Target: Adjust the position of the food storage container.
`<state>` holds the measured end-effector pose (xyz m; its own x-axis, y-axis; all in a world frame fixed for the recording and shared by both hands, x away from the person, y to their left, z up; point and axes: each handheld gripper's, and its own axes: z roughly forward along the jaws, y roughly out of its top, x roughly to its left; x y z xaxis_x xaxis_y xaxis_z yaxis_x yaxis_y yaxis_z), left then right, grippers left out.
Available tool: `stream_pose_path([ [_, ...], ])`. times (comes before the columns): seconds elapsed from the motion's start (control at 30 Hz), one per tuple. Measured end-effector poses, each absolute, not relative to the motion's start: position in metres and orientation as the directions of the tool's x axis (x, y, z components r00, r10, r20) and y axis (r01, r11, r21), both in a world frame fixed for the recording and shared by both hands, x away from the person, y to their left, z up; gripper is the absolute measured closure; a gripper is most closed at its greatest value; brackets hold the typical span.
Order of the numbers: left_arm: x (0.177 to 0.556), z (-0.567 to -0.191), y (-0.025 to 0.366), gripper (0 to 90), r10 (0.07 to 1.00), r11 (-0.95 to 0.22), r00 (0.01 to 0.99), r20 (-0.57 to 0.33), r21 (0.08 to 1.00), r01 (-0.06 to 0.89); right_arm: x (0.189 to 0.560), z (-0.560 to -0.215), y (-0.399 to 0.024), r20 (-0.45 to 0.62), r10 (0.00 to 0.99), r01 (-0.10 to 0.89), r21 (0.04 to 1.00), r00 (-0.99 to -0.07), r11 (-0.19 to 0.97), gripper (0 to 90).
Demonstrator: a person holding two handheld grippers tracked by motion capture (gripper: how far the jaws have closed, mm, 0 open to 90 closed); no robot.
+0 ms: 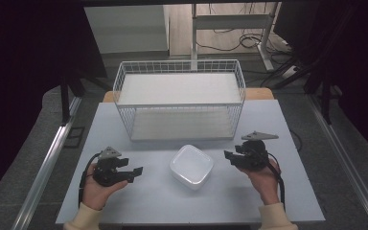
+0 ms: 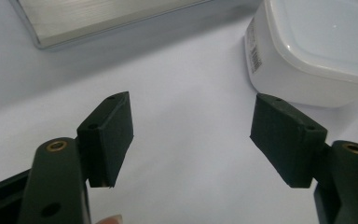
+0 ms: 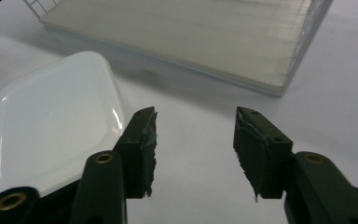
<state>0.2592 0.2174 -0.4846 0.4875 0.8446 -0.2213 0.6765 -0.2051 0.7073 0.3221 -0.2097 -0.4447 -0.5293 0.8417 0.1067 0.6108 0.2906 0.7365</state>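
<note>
Both tools (image 1: 135, 173) (image 1: 228, 155) flank the white dish (image 1: 191, 166), jaws apart.

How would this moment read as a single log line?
white dish: on table, untouched | left gripper: open, empty | right gripper: open, empty | wire rack: behind dish

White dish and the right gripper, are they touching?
Apart. The high view shows bare table between the dish and the right gripper.
</note>
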Motion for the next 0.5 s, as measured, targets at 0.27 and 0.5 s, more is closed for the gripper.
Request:
stream_pose_path([
  [0.27,0.262,-0.490,0.214,28.8,0.846,-0.215,0.486,-0.220,0.694,0.688,0.339,-0.454,-0.199,0.100,0.794,0.614,0.694,-0.600,0.377,74.0],
  [0.5,0.261,-0.491,0.213,28.7,0.846,-0.213,0.484,-0.223,0.691,0.691,0.342,-0.466,-0.190,0.081,0.762,0.607,0.661,-0.642,0.441,88.6],
])
